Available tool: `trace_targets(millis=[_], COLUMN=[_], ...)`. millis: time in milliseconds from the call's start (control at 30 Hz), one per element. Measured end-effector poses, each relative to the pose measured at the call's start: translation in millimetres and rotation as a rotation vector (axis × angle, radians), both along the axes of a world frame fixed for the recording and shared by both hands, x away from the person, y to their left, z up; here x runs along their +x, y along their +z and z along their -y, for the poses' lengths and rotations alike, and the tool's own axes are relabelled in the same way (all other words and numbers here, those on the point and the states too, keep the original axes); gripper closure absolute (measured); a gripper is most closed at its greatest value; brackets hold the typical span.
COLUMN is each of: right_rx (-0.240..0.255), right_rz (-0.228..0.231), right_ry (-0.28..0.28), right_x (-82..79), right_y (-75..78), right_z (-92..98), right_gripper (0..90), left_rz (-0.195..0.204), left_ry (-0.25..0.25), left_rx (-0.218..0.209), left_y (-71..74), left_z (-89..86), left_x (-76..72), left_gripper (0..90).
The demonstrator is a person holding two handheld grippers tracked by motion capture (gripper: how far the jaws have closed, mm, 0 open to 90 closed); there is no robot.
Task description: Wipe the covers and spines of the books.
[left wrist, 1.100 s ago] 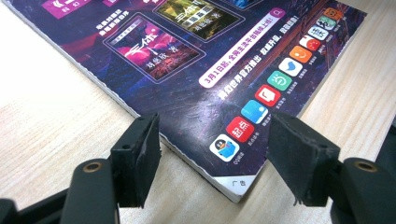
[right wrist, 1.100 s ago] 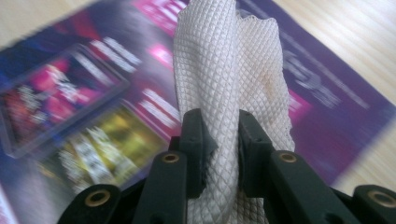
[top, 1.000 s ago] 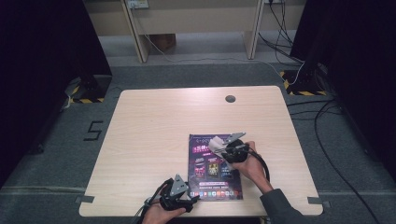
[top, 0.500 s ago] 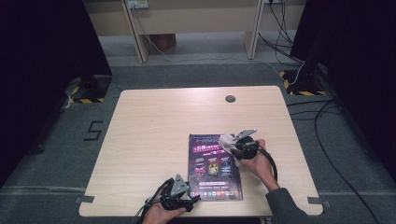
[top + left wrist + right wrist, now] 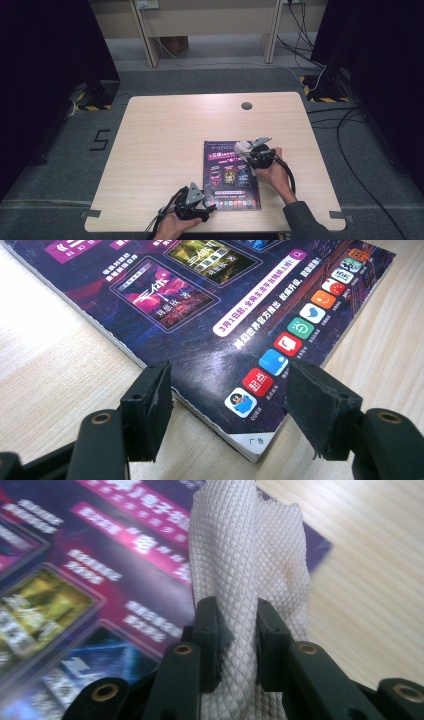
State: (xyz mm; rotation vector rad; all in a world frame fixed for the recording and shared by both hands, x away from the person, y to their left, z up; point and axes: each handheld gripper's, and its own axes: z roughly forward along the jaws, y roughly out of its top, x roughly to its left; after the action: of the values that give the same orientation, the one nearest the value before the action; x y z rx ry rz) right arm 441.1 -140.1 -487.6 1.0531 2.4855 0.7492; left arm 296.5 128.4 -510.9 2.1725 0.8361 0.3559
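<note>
A purple magazine (image 5: 227, 172) lies flat on the table's near right part. My right gripper (image 5: 239, 625) is shut on a bunched white mesh cloth (image 5: 240, 555), held over the magazine's (image 5: 75, 570) far right corner; in the high view the cloth (image 5: 242, 147) sticks out left of that gripper (image 5: 252, 152). My left gripper (image 5: 227, 390) is open at the magazine's (image 5: 220, 305) near left corner, one jaw on each side of the corner, pads apart from it. In the high view it (image 5: 200, 206) sits by the table's front edge.
The wooden table (image 5: 165, 145) has a round cable hole (image 5: 246, 105) near its far edge. Cables trail on the floor at the right. Wooden frame legs stand beyond the table.
My right gripper with the cloth has shifted slightly right and then back over the magazine's far right corner. The left gripper has stayed in place.
</note>
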Motion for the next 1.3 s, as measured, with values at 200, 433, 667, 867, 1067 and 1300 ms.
trace_targets(millis=[200,433,667,867,1067,1300], right_rx=[0.041,0.032,0.040,0.046,0.061,0.040], right_rz=[-0.022,-0.014,-0.017,-0.019,-0.030,-0.026], right_ry=[0.055,0.188,0.193,0.211,0.279,0.322], right_x=[-6.5,-20.5,-19.7,-22.2,-35.1,-43.0], right_y=[-1.3,-2.3,-2.8,-3.2,-4.0,-3.4], right_z=[-19.4,-62.5,-67.9,-75.2,-90.9,-97.8], right_gripper=[75.8,75.5,75.4,75.4,75.2,74.9], left_rz=[0.010,0.012,-0.002,-0.026,-0.031,-0.022], left_ry=[-0.001,0.003,0.025,0.024,0.024,0.046], left_rx=[0.007,0.002,-0.018,-0.024,-0.022,-0.006], left_y=[0.4,0.0,-0.2,2.4,5.9,8.2], left_z=[2.5,2.2,-7.4,-18.4,-26.2,-35.7], left_x=[5.5,6.1,7.5,2.5,-5.1,-10.2], left_gripper=[34.9,35.5,29.8,25.8,21.8,19.0])
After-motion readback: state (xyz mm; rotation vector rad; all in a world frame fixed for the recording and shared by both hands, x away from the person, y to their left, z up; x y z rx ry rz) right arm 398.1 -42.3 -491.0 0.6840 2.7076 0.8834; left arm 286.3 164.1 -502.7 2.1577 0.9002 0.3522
